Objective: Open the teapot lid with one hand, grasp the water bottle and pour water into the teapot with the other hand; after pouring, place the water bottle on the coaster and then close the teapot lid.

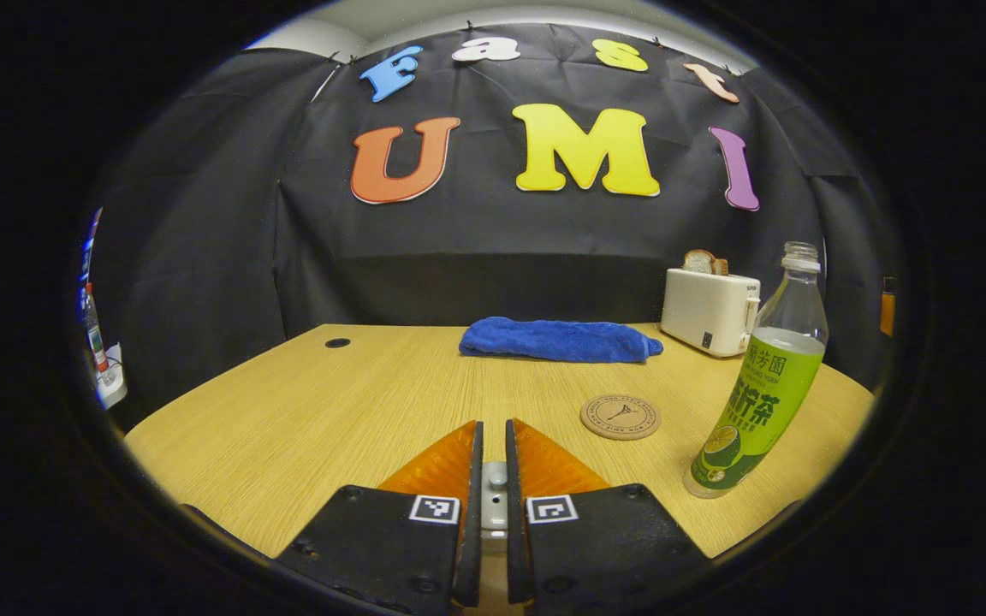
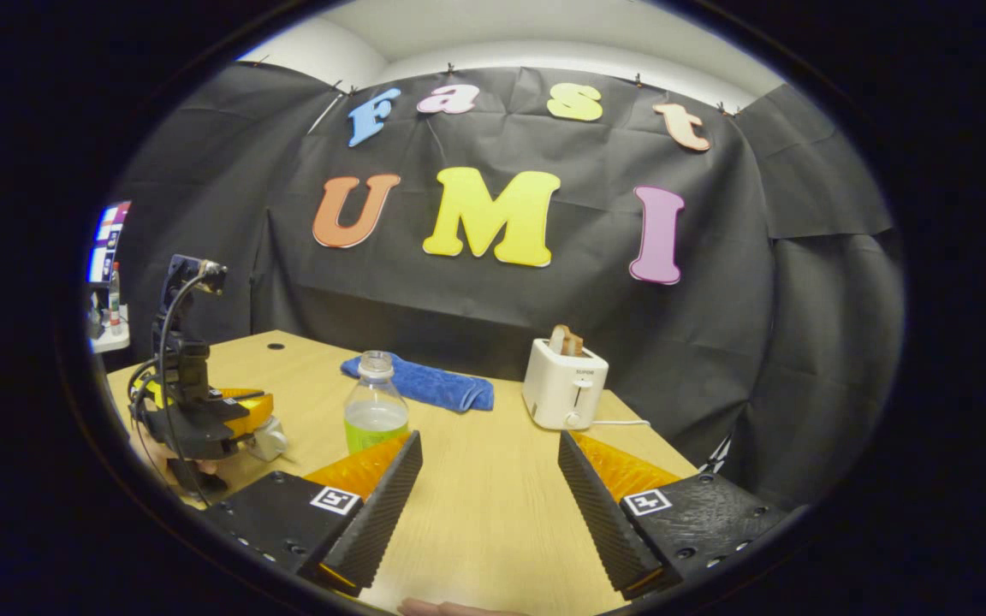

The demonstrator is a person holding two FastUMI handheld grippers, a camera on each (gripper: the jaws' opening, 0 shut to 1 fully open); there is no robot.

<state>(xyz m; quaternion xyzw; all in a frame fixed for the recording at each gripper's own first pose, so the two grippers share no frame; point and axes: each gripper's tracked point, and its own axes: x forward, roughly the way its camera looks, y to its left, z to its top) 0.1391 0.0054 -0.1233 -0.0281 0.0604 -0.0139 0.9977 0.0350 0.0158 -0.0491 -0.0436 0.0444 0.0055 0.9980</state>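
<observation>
While the left gripper [image 1: 493, 432] hangs low over the pale wooden table [image 1: 305, 411] w/ jaws nearly closed on nothing, the right gripper [image 2: 489, 458] has jaws wide, empty. Round cork coaster [image 1: 620, 417] lies just ahead; clear uncapped green-labelled water bottle [image 1: 758, 385] stands beside it, long axis vertical, neck up. Folded blue cloth [image 1: 557, 340] & white toaster [image 1: 709, 310] sit at the far edge, well behind.

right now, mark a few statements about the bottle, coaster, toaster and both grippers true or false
1. The water bottle stands on the coaster. False: it stands on the table beside the coaster.
2. The bottle has no cap. True.
3. The right gripper is shut. False: its jaws are wide apart.
4. The left gripper has its jaws nearly together. True.
5. The toaster is empty. False: bread sticks out of it.
</observation>
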